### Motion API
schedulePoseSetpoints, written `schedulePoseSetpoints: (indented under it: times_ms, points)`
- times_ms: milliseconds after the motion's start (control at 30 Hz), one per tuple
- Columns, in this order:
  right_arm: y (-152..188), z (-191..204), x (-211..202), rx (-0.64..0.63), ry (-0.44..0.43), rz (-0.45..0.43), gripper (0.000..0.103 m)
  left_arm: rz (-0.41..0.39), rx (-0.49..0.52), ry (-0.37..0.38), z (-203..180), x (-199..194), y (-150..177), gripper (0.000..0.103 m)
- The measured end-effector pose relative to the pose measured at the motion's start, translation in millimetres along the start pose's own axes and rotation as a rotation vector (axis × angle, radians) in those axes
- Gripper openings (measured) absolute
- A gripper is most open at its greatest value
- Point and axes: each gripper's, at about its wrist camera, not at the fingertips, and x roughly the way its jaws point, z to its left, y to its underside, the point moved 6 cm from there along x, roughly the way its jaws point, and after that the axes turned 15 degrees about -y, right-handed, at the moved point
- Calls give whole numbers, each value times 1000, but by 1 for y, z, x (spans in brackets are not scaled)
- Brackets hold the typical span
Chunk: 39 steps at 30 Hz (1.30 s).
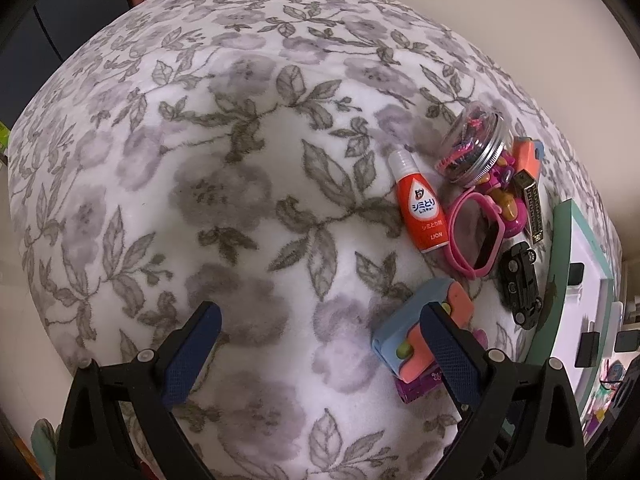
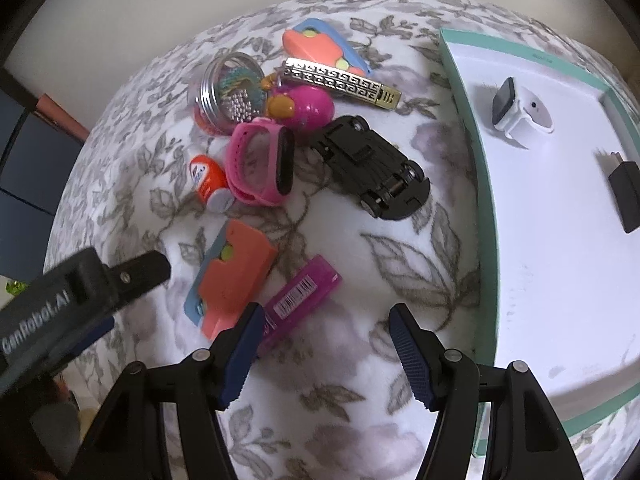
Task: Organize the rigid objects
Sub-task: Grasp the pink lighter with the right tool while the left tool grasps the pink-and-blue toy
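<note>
Both tools gaping wide: right tool (image 2: 322, 350) hovering just right of purple case (image 2: 301, 297); left tool (image 1: 320, 344) beside orange-blue toy (image 1: 416, 330).

The orange bottle (image 1: 420, 207) carries a white drop-shaped label with Japanese script — "シミとり" in large characters, a smaller line beneath it reading roughly "レスキュー" — then a further small Japanese line lower down and the brand "LION" at its base. In the right wrist view, the left tool (image 2: 120, 280) bears white lettering along its black body, "GenRobot.AI". The purple case (image 2: 298, 300) shows a barcode — its digits are too small to read.
</note>
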Motion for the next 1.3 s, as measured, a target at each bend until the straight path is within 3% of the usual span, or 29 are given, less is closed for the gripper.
schedulePoseSetpoints:
  times_ms: [500, 933, 1100, 1200, 1300]
  points:
    - [3, 19, 19, -116, 128, 28, 68, 15, 17, 24, -1, 2, 3, 100]
    - [13, -13, -12, -24, 104, 19, 33, -29, 185, 48, -44, 6, 11, 98]
    - [12, -25, -18, 45, 52, 9, 28, -22, 227, 62, -63, 12, 17, 91]
    - [12, -27, -19, 52, 41, 7, 28, -48, 260, 34, -71, 12, 20, 88]
    - [12, -25, -20, 35, 58, 10, 28, -71, 285, 10, -82, 10, 20, 79]
